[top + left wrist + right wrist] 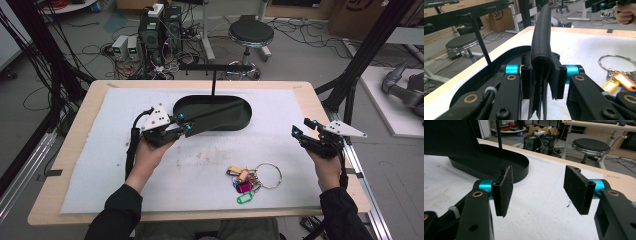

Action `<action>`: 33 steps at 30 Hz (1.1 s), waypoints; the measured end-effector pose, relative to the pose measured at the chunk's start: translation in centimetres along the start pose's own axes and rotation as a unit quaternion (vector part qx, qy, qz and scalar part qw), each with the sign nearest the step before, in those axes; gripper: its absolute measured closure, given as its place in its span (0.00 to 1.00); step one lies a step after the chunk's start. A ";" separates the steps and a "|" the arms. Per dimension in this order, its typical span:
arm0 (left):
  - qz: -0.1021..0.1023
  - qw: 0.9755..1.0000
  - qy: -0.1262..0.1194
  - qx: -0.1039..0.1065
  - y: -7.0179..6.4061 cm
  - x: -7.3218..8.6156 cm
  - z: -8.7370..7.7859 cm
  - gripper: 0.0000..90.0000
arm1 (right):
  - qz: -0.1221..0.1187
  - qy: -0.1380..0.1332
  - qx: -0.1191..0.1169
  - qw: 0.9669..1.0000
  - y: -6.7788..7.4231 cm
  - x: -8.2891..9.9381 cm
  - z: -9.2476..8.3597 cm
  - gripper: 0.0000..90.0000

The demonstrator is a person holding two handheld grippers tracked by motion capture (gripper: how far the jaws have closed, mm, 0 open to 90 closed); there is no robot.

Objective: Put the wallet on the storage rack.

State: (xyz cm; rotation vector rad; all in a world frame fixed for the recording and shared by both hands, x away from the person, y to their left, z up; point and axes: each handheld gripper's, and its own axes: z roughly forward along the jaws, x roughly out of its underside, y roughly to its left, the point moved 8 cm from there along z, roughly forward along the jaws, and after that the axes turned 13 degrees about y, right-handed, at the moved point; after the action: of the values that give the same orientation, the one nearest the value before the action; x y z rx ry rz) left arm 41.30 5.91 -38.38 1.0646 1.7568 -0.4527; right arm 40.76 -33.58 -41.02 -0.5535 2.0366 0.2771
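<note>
Your left gripper [543, 75] clamps the black wallet [541, 37] by its near end; it looks soft and light. Your right gripper [537, 185] is open and empty; grip the wallet's stiffer folded spine

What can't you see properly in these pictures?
- Black folded thing clamped in the left gripper: in the left gripper view its lower edge is cut off by the frame's bottom; in the high view it looks like a thin dark strip, so what it is stays unclear.
- Key tags: writing too small in the high view; cut off by the right edge in the left gripper view.
- Tray: its left part is hidden by a dark shape in the right gripper view.
</note>
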 end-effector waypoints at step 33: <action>-0.064 0.997 0.006 -0.035 5.7 0.4 7.8 0.83 | 0.002 -0.005 0.001 1.000 -0.2 0.2 0.5 0.46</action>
State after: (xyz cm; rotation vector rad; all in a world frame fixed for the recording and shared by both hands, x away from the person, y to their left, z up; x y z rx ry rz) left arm 50.29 3.65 -41.23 0.9111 1.8455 -0.4613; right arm 41.18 -33.55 -41.42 -0.5466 2.0277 0.2804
